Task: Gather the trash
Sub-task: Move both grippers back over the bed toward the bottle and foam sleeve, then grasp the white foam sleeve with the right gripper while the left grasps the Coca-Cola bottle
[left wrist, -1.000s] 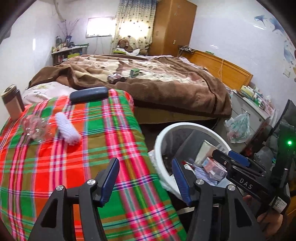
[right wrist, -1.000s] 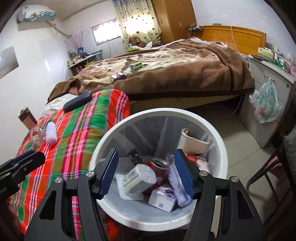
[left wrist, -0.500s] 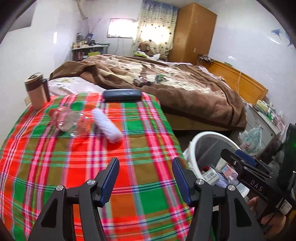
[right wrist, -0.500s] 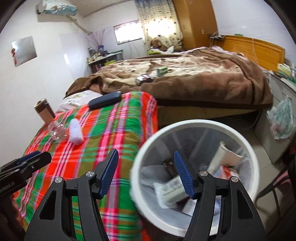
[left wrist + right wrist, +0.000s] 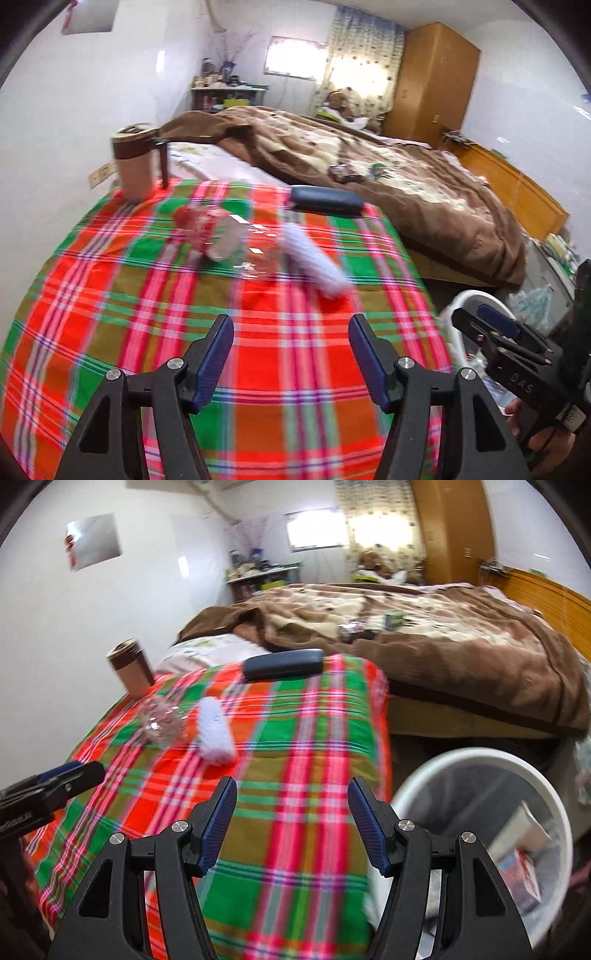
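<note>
Both your jaws stand wide and hold nothing: the left gripper (image 5: 290, 354), whose jaws have just been opening, and the right gripper (image 5: 291, 829) hang over the near part of the plaid cloth (image 5: 258, 369). A crumpled clear plastic bottle (image 5: 218, 236) lies toward the cloth's far left corner, touching or just beside a white knitted roll (image 5: 314, 258). Expect the bottle to be light, slick and springy; pinch across its crushed middle. The white bin (image 5: 480, 760) waits off the cloth's right edge.
</note>
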Demonstrator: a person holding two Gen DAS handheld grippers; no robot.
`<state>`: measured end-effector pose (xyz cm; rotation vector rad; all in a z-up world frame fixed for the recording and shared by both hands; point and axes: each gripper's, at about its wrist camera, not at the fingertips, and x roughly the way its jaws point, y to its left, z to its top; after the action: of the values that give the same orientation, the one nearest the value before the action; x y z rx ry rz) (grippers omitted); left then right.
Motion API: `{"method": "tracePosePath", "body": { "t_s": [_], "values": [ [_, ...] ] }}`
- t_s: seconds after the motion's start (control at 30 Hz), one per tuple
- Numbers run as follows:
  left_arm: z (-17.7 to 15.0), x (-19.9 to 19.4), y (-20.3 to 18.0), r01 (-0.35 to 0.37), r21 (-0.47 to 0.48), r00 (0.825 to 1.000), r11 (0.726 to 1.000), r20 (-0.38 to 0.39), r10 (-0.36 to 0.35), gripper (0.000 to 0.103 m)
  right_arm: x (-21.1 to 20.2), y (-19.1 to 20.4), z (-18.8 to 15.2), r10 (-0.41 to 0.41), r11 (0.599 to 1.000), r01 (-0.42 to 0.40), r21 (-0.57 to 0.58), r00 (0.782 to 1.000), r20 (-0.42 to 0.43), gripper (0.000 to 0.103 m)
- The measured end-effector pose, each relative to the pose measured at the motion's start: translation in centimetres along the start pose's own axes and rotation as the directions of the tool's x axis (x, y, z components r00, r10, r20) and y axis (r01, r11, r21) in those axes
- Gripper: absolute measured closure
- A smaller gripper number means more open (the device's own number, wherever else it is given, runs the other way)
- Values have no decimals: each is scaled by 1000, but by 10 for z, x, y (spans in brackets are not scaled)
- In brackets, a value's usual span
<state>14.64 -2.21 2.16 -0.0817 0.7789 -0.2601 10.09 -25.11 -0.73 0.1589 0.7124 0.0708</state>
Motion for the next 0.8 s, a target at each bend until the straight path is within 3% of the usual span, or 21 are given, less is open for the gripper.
{"method": "tracePosePath", "body": {
  "t_s": [0.3, 0.6, 0.8],
  "values": [
    [15, 19, 43, -18, -69, 1000, 997, -26, 17, 38, 48, 33, 16, 40, 996, -46, -77, 996, -76, 39],
    [41, 52, 60, -37, -91, 998, 995, -56, 32, 34, 89, 54, 27, 101, 988, -115, -106, 985, -137, 39],
    [63, 79, 75, 1, -170, 996, 985, -83, -16, 28, 104, 66, 34, 106, 982, -129, -139, 982, -159, 39]
  ]
}}
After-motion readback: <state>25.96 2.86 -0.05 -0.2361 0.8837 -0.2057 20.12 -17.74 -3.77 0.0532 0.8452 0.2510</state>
